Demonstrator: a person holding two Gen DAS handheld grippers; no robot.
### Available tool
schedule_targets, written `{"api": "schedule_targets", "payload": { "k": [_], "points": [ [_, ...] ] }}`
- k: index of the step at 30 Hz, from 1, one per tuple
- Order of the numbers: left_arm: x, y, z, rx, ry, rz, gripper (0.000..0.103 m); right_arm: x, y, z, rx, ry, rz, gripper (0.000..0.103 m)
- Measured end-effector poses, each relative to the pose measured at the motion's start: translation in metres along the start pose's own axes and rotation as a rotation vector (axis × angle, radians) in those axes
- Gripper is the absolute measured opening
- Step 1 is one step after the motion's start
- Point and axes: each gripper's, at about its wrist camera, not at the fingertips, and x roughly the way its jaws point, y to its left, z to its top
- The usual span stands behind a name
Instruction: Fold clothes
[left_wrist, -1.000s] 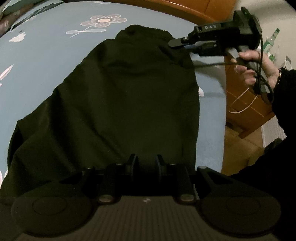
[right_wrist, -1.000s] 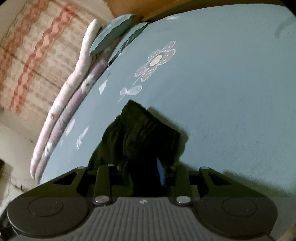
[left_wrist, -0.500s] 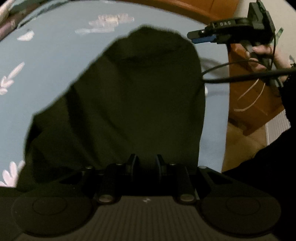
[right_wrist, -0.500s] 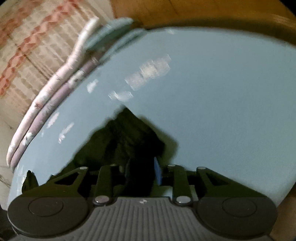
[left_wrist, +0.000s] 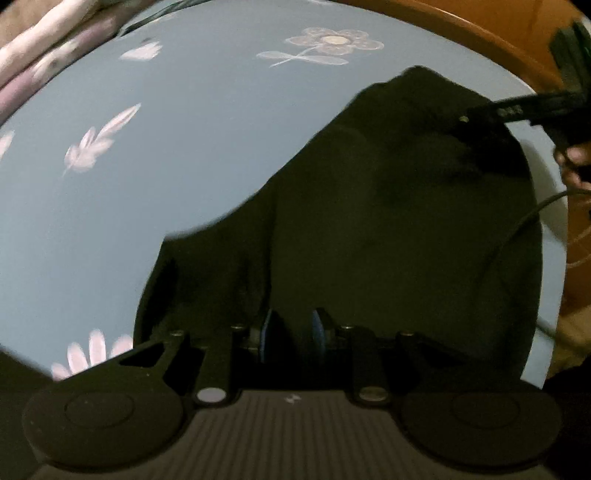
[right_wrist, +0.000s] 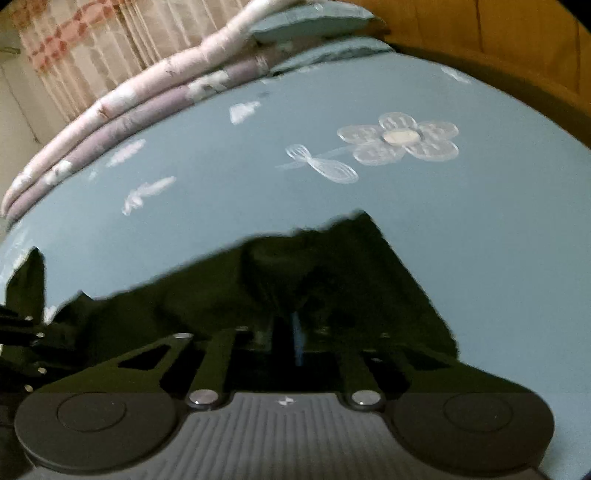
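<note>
A black garment (left_wrist: 388, 221) lies on the blue bedsheet (left_wrist: 184, 166), bunched toward the right side of the bed. My left gripper (left_wrist: 291, 332) is at its near edge with dark cloth between the blue pads. Its jaws are opening slightly and the cloth still fills the gap. My right gripper (left_wrist: 463, 119) reaches in from the right onto the garment's far right corner. In the right wrist view the right gripper (right_wrist: 295, 332) is shut, with the garment (right_wrist: 221, 288) pinched and puckered at its tips.
The sheet (right_wrist: 480, 258) has white flower and leaf prints. Folded pink and purple quilts (right_wrist: 129, 103) and a pillow (right_wrist: 306, 22) line its far side. A wooden bed frame (left_wrist: 461, 29) curves behind. A person's hand (left_wrist: 572, 166) and a cable (left_wrist: 517, 229) are at the right.
The right gripper's fingers have closed on the cloth after lifting away from the garment's far corner and returning to it. The garment's near left part has moved right with the left gripper.
</note>
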Motion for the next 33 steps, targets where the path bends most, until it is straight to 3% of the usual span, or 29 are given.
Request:
{"api": "schedule_targets", "payload": {
  "k": [4,7,9,10,14,17,24,25,26,28,31,33],
  "points": [
    [-0.007,0.002,-0.015,-0.106,0.009,0.015,0.024,-0.005,-0.005,-0.002,-0.015,0.013,0.022,0.001],
    [-0.019,-0.002,-0.017,-0.129,0.006,0.031,0.024,-0.01,0.007,0.004,-0.057,0.005,0.033,0.014],
    [-0.03,-0.002,-0.015,-0.143,-0.016,0.041,0.024,-0.02,0.017,0.01,-0.095,-0.025,0.061,0.028],
    [-0.035,-0.001,-0.012,-0.151,-0.035,0.049,0.024,-0.024,0.022,0.013,-0.114,-0.039,0.081,0.03],
    [-0.059,0.018,0.002,-0.131,-0.128,0.166,0.024,-0.033,0.041,0.024,-0.193,-0.071,0.16,0.04],
    [-0.054,0.042,0.007,-0.153,-0.12,0.219,0.024,-0.026,0.05,0.025,-0.218,-0.064,0.192,0.04],
    [-0.027,0.064,-0.013,-0.14,0.033,0.165,0.023,-0.025,0.049,0.014,-0.206,-0.032,0.218,0.04],
    [-0.025,0.064,-0.016,-0.137,0.052,0.16,0.012,-0.025,0.047,0.012,-0.202,-0.029,0.21,0.04],
    [-0.027,0.062,-0.019,-0.126,0.052,0.157,0.005,-0.025,0.045,0.011,-0.199,-0.025,0.199,0.041],
    [-0.033,0.06,-0.027,-0.122,0.054,0.15,0.001,-0.026,0.042,0.008,-0.193,-0.019,0.178,0.041],
    [-0.041,0.066,-0.037,-0.136,0.068,0.127,0.005,-0.028,0.04,0.007,-0.184,-0.022,0.158,0.044],
    [-0.051,0.069,-0.032,-0.14,0.015,0.125,0.009,-0.03,0.041,0.006,-0.183,-0.027,0.158,0.045]
  ]
}}
